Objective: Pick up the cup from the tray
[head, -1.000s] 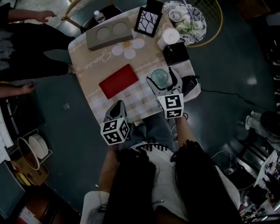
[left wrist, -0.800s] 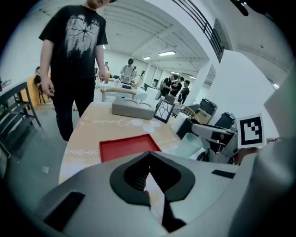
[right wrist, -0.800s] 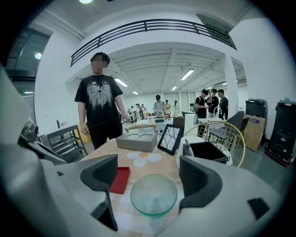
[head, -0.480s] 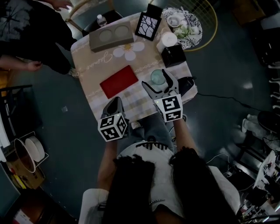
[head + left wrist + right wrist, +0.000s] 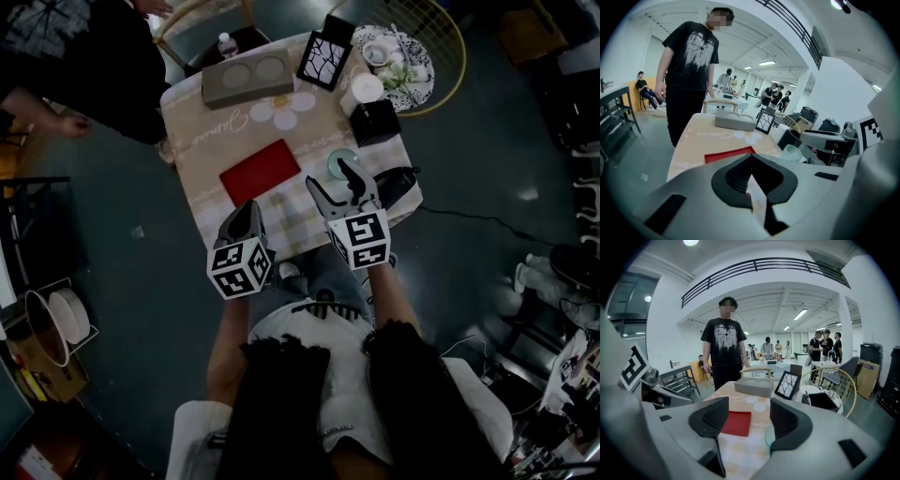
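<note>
A pale green cup point(image 5: 340, 159) stands on the beige tablecloth, right of the flat red tray point(image 5: 260, 172). My right gripper point(image 5: 328, 175) hovers just short of it with its jaws closing. Only cloth and the red tray point(image 5: 736, 423) show between them. The cup's rim point(image 5: 767, 442) peeks out behind the right finger, outside the gap. My left gripper point(image 5: 246, 210) is shut at the table's near edge, below the tray, with nothing in it. From the left gripper view the cup point(image 5: 791, 152) sits beside the right gripper point(image 5: 825, 140), and the red tray point(image 5: 729, 154) lies ahead.
A grey two-hole cup holder point(image 5: 246, 82) stands at the table's far side, with a black picture frame point(image 5: 317, 58), a white cylinder point(image 5: 364, 89) and a black box point(image 5: 375, 120) to its right. A wire basket point(image 5: 441, 56) adjoins the far right corner. A person point(image 5: 84, 56) stands at the far left.
The right gripper's jaws have narrowed, and the cup that lay between them now shows beyond the right finger. The person at far left has stepped closer. The left gripper has barely moved.
</note>
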Demonstrator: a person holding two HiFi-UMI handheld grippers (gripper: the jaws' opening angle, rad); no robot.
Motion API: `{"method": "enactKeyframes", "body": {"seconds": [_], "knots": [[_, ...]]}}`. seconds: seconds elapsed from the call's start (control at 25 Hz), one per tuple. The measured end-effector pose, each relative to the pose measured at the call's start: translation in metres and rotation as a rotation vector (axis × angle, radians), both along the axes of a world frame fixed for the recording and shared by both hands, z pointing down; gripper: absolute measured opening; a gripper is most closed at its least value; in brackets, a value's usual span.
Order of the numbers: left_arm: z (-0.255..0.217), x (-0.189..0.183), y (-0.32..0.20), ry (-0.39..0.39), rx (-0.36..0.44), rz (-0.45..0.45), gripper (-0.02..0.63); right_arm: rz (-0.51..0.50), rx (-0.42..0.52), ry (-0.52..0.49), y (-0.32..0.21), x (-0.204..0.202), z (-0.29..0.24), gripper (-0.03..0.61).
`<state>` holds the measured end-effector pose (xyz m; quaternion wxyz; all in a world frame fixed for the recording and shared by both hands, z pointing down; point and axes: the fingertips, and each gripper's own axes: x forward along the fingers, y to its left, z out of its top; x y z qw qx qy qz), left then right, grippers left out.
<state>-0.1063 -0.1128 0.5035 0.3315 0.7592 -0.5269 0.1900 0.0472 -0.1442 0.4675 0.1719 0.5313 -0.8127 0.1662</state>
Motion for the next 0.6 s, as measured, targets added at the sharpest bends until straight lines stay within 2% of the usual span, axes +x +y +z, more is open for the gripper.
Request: {"method": "enactKeyframes", "body": {"seconds": [0.08,0.24,0.48,0.6], "knots": [[-0.001,0.0,0.0,0.003,0.006,-0.003,0.006,-0.001,-0.01,0.017,0.003,-0.003,0.001,0.252],[-0.004,0.003,-0.001,0.016,0.015,0.003,0.006,0.019,-0.052,0.03,0.006,-0.003,0.007,0.111],[-0.011,0.004,0.004,0.034,0.03,0.01,0.006,0.023,-0.035,0.003,0.01,-0.003,-0.002,0.023],[-0.016,0.006,0.004,0.056,0.04,0.005,0.006,0.041,-0.035,-0.014,0.01,0.0,-0.006,0.006]]}}
